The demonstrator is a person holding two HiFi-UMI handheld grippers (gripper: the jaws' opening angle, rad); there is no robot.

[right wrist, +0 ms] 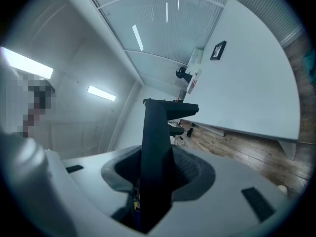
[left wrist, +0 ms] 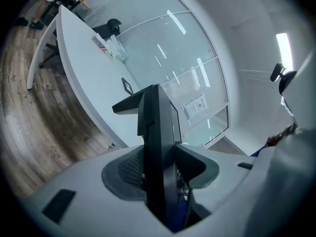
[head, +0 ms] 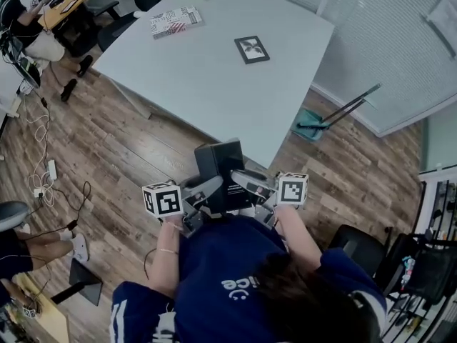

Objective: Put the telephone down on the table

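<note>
A black telephone is carried in the air in front of the person, just short of the near corner of the white table. My left gripper clamps its left side and my right gripper its right side. In the left gripper view the telephone stands edge-on between the pads of the left gripper, which press on it. The right gripper view shows the same telephone squeezed in the right gripper. Its lower part is hidden by the jaws.
On the table lie a small framed picture and a printed magazine at the far end. A dustpan and broom rest on the wooden floor right of the table. Cables trail at the left; a black chair stands at the right.
</note>
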